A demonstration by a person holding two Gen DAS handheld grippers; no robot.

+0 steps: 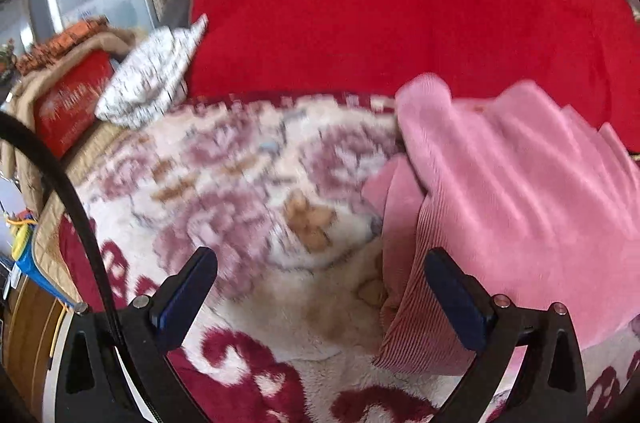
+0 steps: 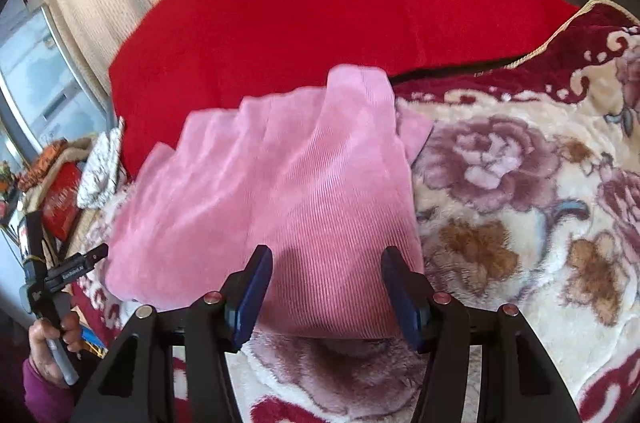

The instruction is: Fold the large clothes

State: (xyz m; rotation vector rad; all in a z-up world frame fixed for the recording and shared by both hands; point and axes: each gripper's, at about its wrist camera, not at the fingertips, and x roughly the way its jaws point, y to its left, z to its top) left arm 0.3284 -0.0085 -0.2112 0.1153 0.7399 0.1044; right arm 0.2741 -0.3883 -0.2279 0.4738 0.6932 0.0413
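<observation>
One garment is all I have to work on: a pink ribbed top (image 2: 272, 191) lying on the flowered blanket (image 2: 520, 223), its far edge up against the big red cushion (image 2: 320, 3).

By my reading the fold is partly done. The pink cloth is already doubled over itself in places: in the left wrist view I see a ribbed layer draped over a smoother one, with a loose flap (image 1: 388, 191) sticking out toward the blanket's middle. The heap is still rumpled and uneven, so I judge that at least one more fold and some squaring up remain.

The top's long axis runs roughly away from me, from the near ribbed hem by my right gripper (image 2: 326, 287) up toward the cushion, where a narrow end (image 2: 356, 83) pokes highest. I cannot tell whether that end is a sleeve or the collar.

My right gripper stands half spread with nothing pinched; the hem lies between and under its fingers, but the pads are clear of it. My left gripper (image 1: 320, 287) is spread wide and empty too, its right finger (image 1: 456, 295) just over the ribbed edge, its other finger over bare blanket. In the right wrist view a hand (image 2: 54, 339) holds that left tool at the blanket's side.
</observation>
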